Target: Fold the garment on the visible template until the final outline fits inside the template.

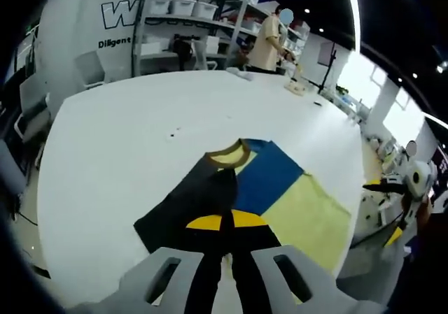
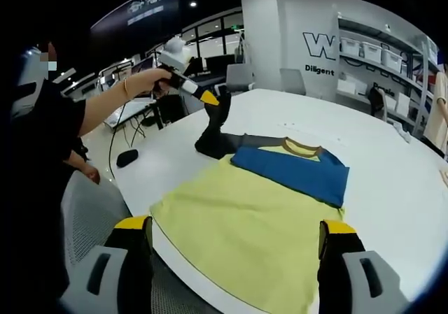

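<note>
Garment (image 2: 266,209): matt soft cloth, yellow body and blue panel, ribbed tan collar at frame centre. Table (image 1: 126,125): smooth white, faint sheen. My right gripper (image 2: 234,247): matt black jaws, grey moulded plastic below. Shelving (image 1: 189,20), upper frame: painted metal, translucent plastic bins.

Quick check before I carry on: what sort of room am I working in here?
Probably a lab or workshop showroom: a large white table holding the garment, metal shelving stacked with white storage bins, office chairs, and big lettering on the wall.
</note>
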`<move>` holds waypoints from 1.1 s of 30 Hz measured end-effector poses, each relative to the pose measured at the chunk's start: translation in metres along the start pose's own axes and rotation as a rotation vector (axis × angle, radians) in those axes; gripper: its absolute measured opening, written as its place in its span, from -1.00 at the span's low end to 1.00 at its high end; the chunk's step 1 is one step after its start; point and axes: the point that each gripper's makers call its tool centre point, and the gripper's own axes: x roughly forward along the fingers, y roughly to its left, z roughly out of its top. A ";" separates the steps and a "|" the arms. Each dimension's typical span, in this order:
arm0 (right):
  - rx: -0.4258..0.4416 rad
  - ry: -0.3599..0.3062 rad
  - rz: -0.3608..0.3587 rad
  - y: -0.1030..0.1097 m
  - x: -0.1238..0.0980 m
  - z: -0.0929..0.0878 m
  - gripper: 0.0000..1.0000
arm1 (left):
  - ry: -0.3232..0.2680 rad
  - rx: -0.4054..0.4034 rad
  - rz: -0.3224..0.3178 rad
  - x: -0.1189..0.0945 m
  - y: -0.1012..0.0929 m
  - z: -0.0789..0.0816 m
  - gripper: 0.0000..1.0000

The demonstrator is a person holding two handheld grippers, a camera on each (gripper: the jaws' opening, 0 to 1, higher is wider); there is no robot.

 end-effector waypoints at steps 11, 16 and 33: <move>-0.007 0.013 0.003 -0.001 0.000 -0.001 0.98 | 0.007 0.085 -0.078 0.030 -0.051 0.030 -0.99; -0.015 0.025 0.003 -0.002 0.000 -0.001 0.98 | 0.005 0.106 -0.083 0.044 -0.067 0.043 -0.99; -0.022 0.050 0.004 -0.004 0.003 -0.004 0.96 | -0.021 -0.033 -0.175 0.092 -0.120 0.070 -0.99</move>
